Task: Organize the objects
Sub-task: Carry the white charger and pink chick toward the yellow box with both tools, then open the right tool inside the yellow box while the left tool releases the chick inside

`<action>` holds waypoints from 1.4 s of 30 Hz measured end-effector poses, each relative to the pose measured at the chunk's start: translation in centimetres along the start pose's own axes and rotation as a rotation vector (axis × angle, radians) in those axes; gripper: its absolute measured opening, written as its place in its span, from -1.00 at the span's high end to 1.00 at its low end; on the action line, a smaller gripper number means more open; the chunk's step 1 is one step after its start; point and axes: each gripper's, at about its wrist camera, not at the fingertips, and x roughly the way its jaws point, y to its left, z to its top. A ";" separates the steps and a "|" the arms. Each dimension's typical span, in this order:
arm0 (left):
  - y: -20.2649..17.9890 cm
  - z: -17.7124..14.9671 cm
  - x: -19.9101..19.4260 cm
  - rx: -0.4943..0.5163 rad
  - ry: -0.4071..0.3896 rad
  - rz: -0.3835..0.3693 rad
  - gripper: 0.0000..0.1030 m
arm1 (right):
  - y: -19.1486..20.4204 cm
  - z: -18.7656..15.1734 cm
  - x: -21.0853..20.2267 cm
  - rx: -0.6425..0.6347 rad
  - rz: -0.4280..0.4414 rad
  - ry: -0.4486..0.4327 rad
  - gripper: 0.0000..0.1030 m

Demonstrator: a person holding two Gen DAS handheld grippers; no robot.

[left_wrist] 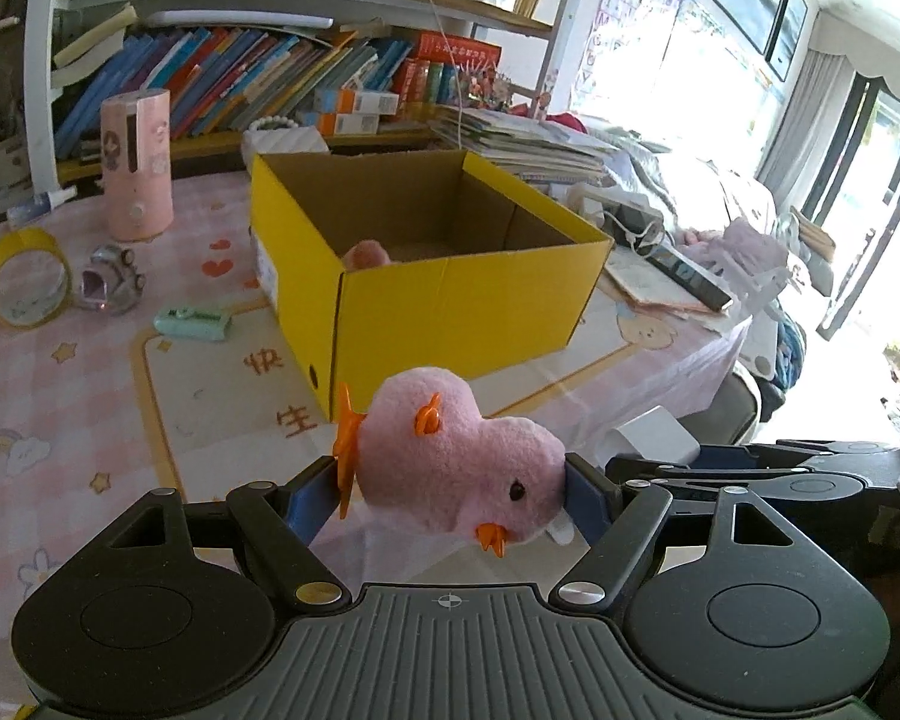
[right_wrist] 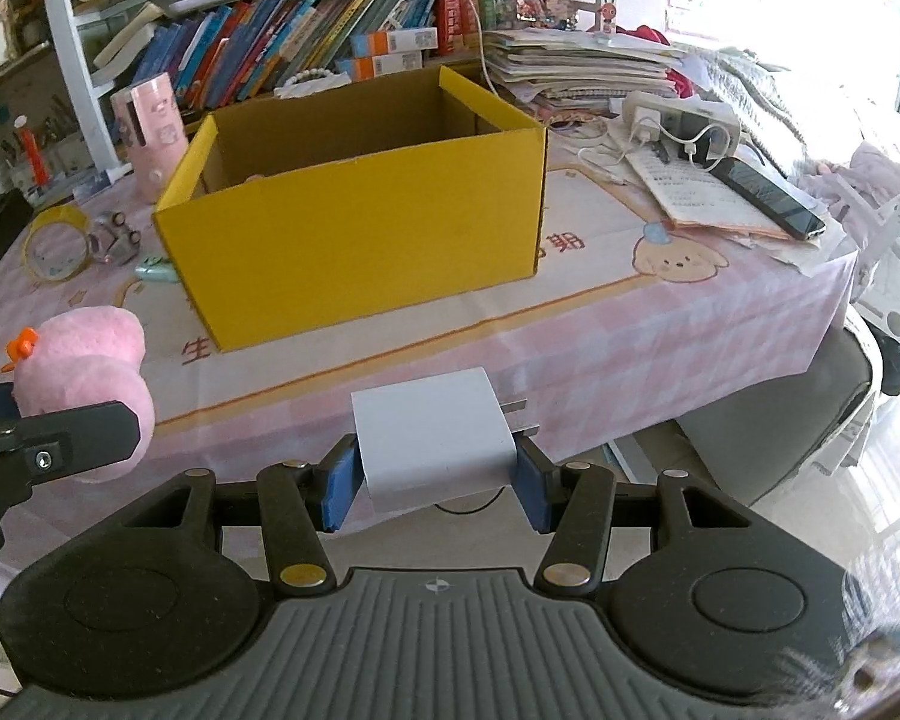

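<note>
My left gripper is shut on a pink plush chick with orange feet, held above the near edge of the table, in front of the open yellow box. A pink item lies inside the box. My right gripper is shut on a white charger plug with metal prongs, held just off the table's front edge, facing the yellow box. The plush chick and left gripper show at the left of the right wrist view.
On the pink tablecloth left of the box lie a yellow tape roll, a small silver toy, a mint green item and a pink cylinder. A power strip, phone and papers sit right. Bookshelves stand behind.
</note>
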 end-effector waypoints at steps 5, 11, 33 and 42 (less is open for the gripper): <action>-0.5 1.2 0.7 0.007 -0.019 0.011 -0.54 | -0.8 1.4 0.9 -0.004 0.010 -0.006 0.02; -1.1 3.4 1.4 0.012 -0.065 0.021 -0.54 | -1.8 4.0 1.7 -0.011 0.017 -0.044 0.02; -0.5 14.6 8.3 -0.059 -0.201 0.210 -0.54 | -1.6 17.0 7.9 -0.332 0.182 -0.263 0.02; 0.1 16.2 14.0 -0.096 -0.097 0.225 -0.55 | 0.5 18.3 14.1 -0.458 0.242 -0.081 0.02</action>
